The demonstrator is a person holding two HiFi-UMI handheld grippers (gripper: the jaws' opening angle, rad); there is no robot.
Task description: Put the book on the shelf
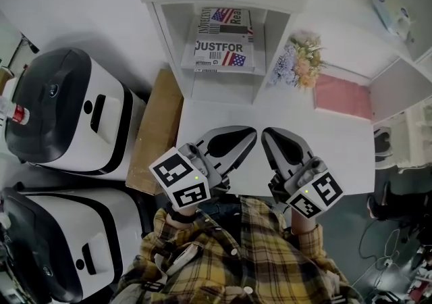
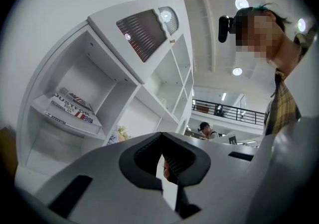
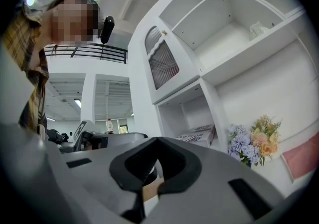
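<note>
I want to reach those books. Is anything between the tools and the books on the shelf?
Nothing visible. Only bare table lies between the left tool, the right tool and the books on the shelf; the flowers stand off to the right.

A quick count of what sits around the white surface.
Two books stacked in one shelf compartment, one bunch of flowers, one pink mat, one cardboard sheet, two black-and-white machines, one distant person, and two claws: left claw, right claw.
</note>
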